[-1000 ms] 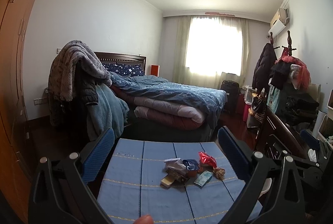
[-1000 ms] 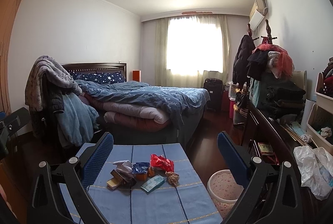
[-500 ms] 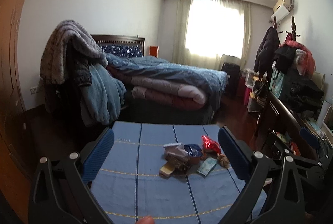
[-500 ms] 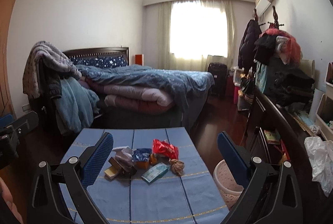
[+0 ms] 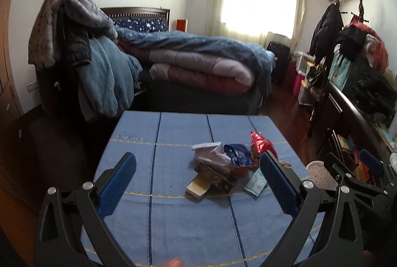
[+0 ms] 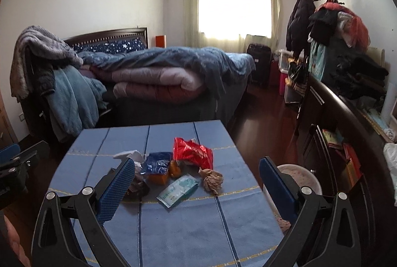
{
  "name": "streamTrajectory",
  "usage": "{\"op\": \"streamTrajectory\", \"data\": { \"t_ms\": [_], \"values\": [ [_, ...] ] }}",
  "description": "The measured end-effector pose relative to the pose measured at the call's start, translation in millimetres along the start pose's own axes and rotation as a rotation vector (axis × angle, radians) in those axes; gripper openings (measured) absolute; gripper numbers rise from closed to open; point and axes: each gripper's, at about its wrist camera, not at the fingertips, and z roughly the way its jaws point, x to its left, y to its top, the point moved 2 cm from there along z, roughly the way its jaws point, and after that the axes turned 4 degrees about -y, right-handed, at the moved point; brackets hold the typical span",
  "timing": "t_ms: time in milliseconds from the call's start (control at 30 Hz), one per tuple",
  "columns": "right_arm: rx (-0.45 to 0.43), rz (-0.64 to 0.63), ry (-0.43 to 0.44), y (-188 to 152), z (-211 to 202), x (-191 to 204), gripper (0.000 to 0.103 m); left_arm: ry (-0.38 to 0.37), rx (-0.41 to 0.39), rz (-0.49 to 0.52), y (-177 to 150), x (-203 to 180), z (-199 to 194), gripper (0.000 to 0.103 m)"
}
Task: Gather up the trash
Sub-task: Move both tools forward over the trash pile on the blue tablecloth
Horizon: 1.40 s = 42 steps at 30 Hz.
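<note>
Two grippers hang over my work, both spread wide with nothing between their blue pads. Behind everything stands the bed (image 6: 173,73), heaped with quilts, and in front of it the bench (image 6: 198,229) under its blue striped cloth. Off the bench's right edge, down on the floor, sits the pale speckled waste bin (image 6: 301,177); from my left wrist view I see only its rim beyond my right gripper.

My left gripper (image 5: 198,182) hovers above the near half of the bench, its jaws framing the trash pile without touching it. My right gripper (image 6: 193,187) hovers likewise, its left pad in front of the pile's left side, its right pad over the bin.

All the trash lies clustered near the middle of the bench. The red foil bag (image 6: 193,152) lies at the far side of the cluster, the blue wrapper (image 6: 158,162) just left of it, touching an orange packet. The crumpled white paper (image 5: 213,155) lies at the left, over a dark box with a yellow tray. The pale green tissue pack (image 6: 178,190) lies nearest me, and the brown crumpled wad (image 6: 212,180) rests just right of it.
</note>
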Motion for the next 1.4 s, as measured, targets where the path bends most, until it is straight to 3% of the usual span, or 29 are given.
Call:
{"op": "streamTrajectory", "data": {
  "t_ms": [333, 867, 1200, 1400],
  "values": [
    [0.001, 0.002, -0.032, 5, 24, -1, 0.099, -0.012, 0.032, 0.0, -4, -2, 36, 0.1],
    [-0.066, -0.006, -0.054, 17, -24, -15, 0.099, -0.021, -0.049, 0.033, 2, -22, -13, 0.1],
    [-0.189, -0.006, -0.108, 31, -68, -22, 0.099, -0.052, -0.162, 0.051, 13, -33, -59, 0.1],
    [-0.189, -0.009, -0.1, 31, -74, -21, 0.1, -0.056, -0.182, 0.068, 12, -39, -73, 0.1]
  ]
}}
